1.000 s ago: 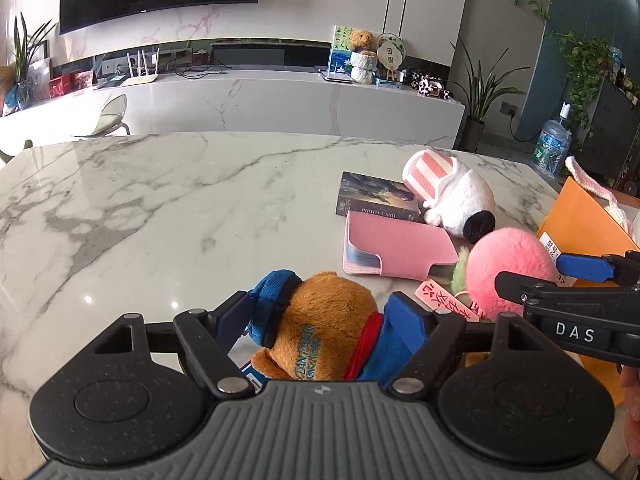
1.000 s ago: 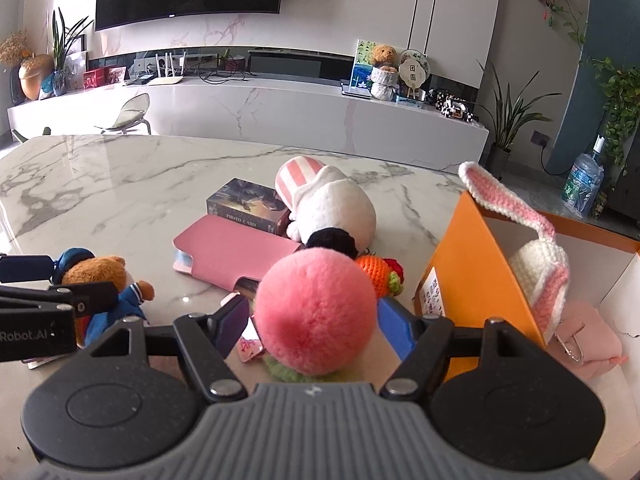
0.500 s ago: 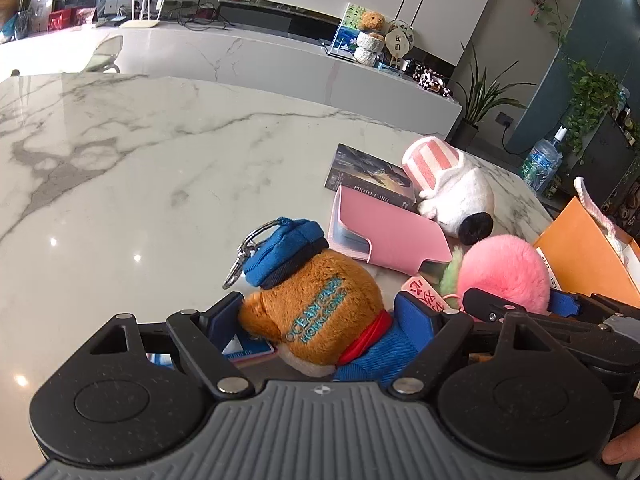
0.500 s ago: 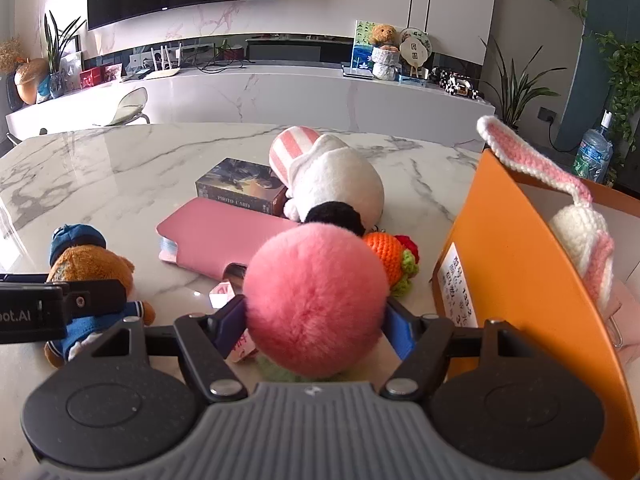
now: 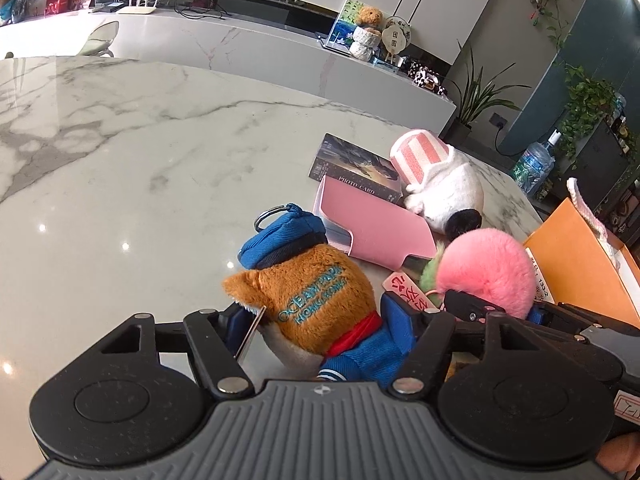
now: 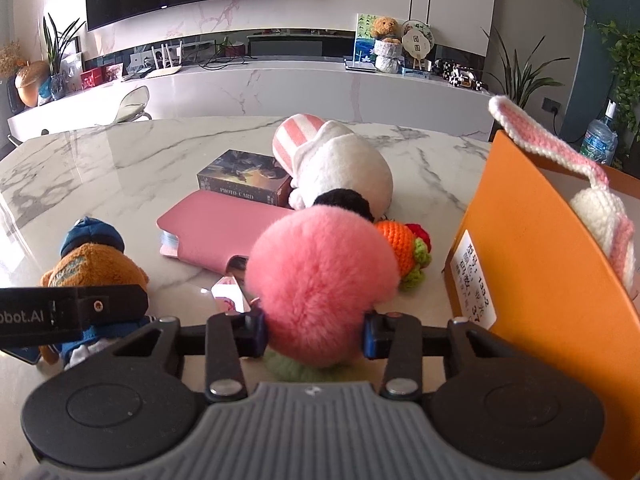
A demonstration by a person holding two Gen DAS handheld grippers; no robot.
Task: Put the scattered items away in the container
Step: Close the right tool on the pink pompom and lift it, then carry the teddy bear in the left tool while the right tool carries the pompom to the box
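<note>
**Risks while both grips are closing on soft toys**

Fluff is giving way under the right gripper (image 6: pixel 314 330), whose fingers have just been closing and are now pressing into the sides of the pink pom-pom (image 6: pixel 320 276). The pads are biting low, near its green base, so the round body may be squeezing out upward or hanging loosely once raised. The orange container (image 6: pixel 532 280) is standing just beside it on the right, its near wall tall; a low carry could be knocking that wall or the crocheted rabbit (image 6: pixel 600 216) draped over the rim.

The left gripper (image 5: pixel 316 320) has also been closing, with the brown bear (image 5: pixel 316 300) between its fingers. Whether both pads are truly pressing I cannot tell; a thin card edge is sitting against the left finger and could be getting pinched along.

Both grippers are working very near each other above the counter (image 5: pixel 120 160), so lifting together is risking a collision.
</note>
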